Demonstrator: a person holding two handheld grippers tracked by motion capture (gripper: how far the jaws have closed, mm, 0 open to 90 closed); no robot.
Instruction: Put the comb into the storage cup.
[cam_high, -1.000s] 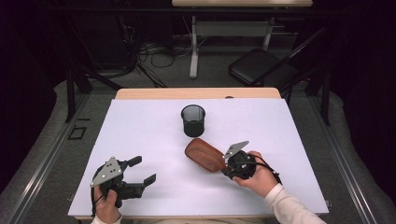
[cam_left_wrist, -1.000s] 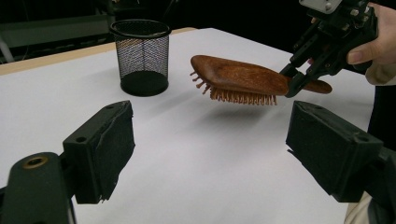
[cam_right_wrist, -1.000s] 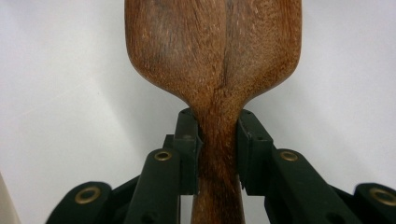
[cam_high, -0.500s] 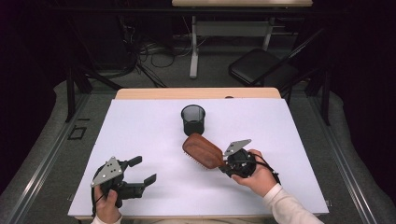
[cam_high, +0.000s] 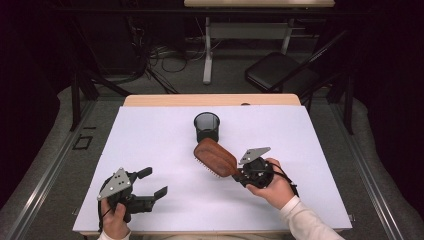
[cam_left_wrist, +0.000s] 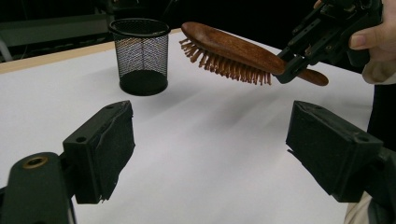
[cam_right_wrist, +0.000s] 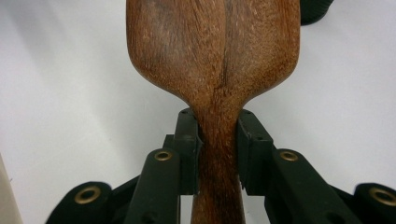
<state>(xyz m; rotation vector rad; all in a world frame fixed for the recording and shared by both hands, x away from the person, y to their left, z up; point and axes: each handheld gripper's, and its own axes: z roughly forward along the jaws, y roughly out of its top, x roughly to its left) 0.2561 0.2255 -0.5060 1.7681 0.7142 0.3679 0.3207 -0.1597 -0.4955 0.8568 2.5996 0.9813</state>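
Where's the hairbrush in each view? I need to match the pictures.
High view: hairbrush at centre, just below the mesh cup, handle in the right gripper.
Left gripper view: upper middle, off the table, bristles down, right of the cup.
Right gripper view: wooden back at top centre, handle clamped between the jaws.
Shared landmark: the mesh cup, a dark edge at top right in the right gripper view.

Setting: a lab or recording studio. Evidence: a table (cam_high: 150, 145) under a plain white sheet at frame centre, wooden edge at its far side; dark unlit surrounds; tangled cables (cam_high: 160, 55) on grey carpet, upper left; a second desk's white leg (cam_high: 207, 55), top centre; a black folding chair (cam_high: 280, 75), upper right; black metal stand struts (cam_high: 80, 92) at the left.
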